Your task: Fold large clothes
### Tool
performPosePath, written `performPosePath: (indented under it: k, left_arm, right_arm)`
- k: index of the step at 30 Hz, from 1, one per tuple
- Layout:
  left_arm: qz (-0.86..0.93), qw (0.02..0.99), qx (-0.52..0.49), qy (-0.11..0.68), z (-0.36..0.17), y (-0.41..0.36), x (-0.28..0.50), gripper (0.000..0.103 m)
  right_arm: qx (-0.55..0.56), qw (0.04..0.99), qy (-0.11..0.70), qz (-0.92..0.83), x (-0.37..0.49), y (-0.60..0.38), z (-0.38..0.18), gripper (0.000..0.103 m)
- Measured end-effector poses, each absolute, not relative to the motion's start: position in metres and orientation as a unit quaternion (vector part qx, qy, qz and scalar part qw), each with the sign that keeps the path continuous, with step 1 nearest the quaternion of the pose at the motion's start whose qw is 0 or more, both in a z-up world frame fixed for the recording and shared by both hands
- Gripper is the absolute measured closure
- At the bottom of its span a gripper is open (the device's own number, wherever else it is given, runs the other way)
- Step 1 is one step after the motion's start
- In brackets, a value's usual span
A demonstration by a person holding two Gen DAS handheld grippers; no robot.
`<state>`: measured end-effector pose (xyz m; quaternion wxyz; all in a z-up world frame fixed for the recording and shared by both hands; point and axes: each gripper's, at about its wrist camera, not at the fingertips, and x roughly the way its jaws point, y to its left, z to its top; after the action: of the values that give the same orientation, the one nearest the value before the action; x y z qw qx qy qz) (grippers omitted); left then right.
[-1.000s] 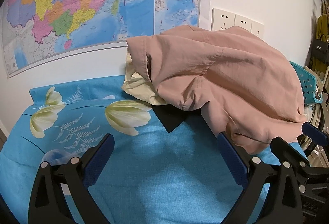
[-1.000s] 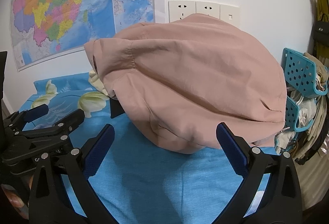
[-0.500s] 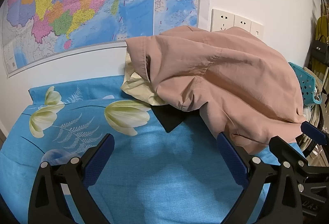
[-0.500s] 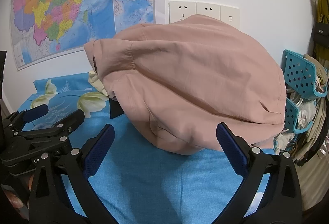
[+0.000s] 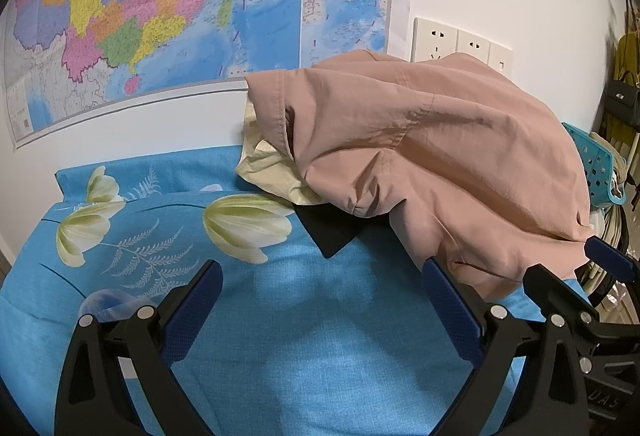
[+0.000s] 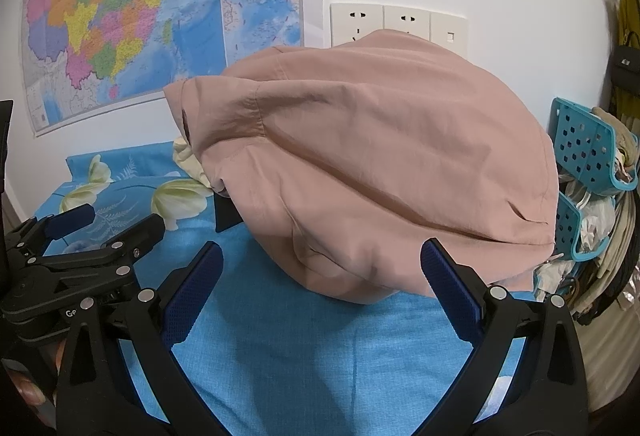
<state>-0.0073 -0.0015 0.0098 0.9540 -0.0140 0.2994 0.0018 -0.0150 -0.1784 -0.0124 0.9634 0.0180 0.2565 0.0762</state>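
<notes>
Pink shirt (image 5: 432, 163) heaped on top of a clothes pile at the back right of the bed (image 5: 312, 348), over a cream garment (image 5: 272, 171) and a black garment (image 5: 332, 232). Left gripper (image 5: 320, 300) fingers wide apart, holding nothing, short of the pile. Right gripper (image 6: 320, 276) also spread wide, empty, just before the shirt's hem. Wall map (image 5: 160, 15) behind.

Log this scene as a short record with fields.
surface: blue flowered sheet
top garment: pink shirt, heaped, unfolded
beneath it: cream cloth and black cloth
left gripper: open, empty, short of the heap
right gripper: open, empty, facing the shirt
wall: map, sockets
right side: teal basket
</notes>
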Motion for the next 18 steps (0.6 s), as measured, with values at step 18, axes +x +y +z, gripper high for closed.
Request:
performPosePath:
  k: [18]
  left_arm:
    - [0.002,0.954,-0.019,0.299,0.0087,0.0032,-0.006,0.007]
  right_arm:
    - [0.013,0.964,0.254,0.079,-0.0149,-0.1752,-0.0137,0.005]
